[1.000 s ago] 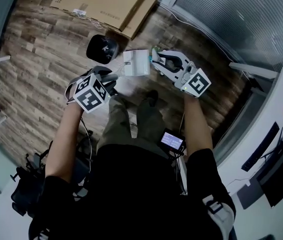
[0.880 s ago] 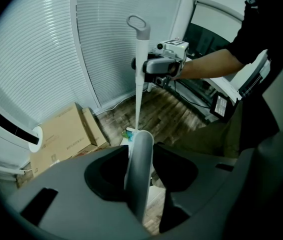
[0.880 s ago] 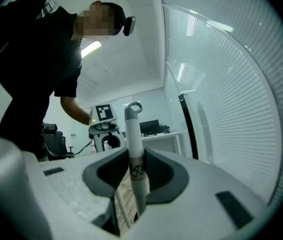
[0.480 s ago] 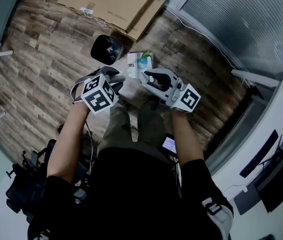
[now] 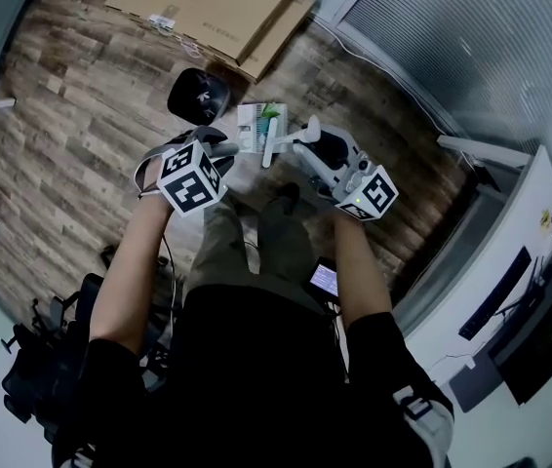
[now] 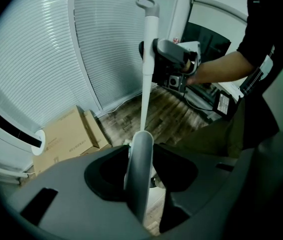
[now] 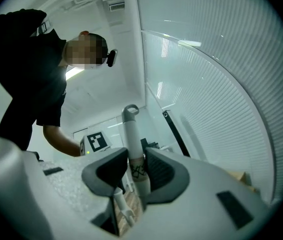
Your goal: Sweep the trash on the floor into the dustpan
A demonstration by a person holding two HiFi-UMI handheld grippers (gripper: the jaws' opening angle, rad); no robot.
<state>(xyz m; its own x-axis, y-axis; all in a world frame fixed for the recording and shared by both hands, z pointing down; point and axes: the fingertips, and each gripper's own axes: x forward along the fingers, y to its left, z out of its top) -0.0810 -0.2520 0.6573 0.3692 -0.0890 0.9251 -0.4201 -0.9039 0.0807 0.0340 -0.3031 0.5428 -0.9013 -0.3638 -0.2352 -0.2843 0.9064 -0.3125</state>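
Between the fingers [image 6: 106,171] of the left gripper [image 6: 140,156] stands the grey-white dustpan handle [image 6: 137,184], the pads closed on it. Just beyond those fingers the white dustpan [image 5: 251,128] rests on the wood floor [image 5: 81,115], with a green scrap [image 5: 271,111] on it. Beside it, the right gripper [image 7: 131,166] clamps the white broom handle [image 7: 130,129], whose looped end rises past its fingers [image 7: 162,174].

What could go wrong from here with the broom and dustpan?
1. The right gripper holds the broom handle high up, so its lower end may swing wide and hit the black object or boxes.
2. The left gripper holds the dustpan handle; tilting it could spill the green scrap that seems to lie in the dustpan.
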